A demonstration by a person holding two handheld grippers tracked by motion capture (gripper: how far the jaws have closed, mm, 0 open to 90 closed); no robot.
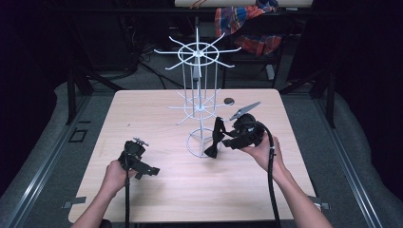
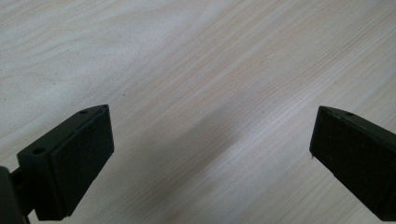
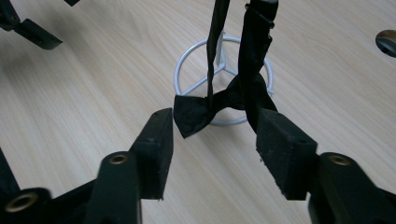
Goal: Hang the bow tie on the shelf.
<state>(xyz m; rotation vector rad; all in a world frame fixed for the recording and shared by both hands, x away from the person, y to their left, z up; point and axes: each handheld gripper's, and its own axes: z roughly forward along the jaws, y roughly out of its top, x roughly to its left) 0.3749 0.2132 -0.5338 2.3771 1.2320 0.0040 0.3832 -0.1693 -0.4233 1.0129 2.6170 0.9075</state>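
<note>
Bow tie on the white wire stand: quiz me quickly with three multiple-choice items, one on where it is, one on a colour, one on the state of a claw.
1. Where is the bow tie?
A. Hanging from the wire stand, low over its ring base
B. Flat on the table by the left claw
C. Clamped in the right claw

2. What colour is the bow tie?
A. White
B. Black
C. Red plaid

3. What state is the left claw in?
A. Shut on a strap
B. Shut on nothing
C. Open over bare table

Answers: 1 A, its straps run upward and the bow dangles before the ring base in the right gripper view. 2 B, it shows black in both views. 3 C, the jaws stand wide apart with only wood between.
</note>
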